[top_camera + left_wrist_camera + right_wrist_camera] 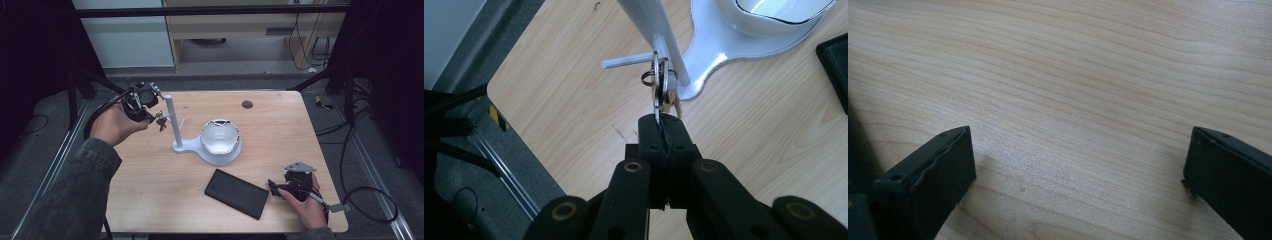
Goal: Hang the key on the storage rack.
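Keys (pixel 161 120) hang in your left gripper (pixel 150 114) at about ten o'clock on the table (pixel 280 115) in the high view, right against the white stand's post (pixel 171 120), with the bowl (pixel 220 136) of that stand towards the centre. Your right gripper (pixel 274 188) rests at five o'clock, just beside the black wallet (pixel 236 193).

Left gripper view: your jaws are clamped shut on the key ring (pixel 657 85), which sits at the root of the peg (pixel 626 61) at twelve o'clock. Only the ring's edge is pinched, so any twist could let it slip, and if you let go before the ring is truly over the peg, the keys will likely drop to the table. Push too hard and the light stand may tip or slide.

Right gripper view: your jaws stand wide apart over bare wood, holding nothing; a careless nudge could shove the wallet.
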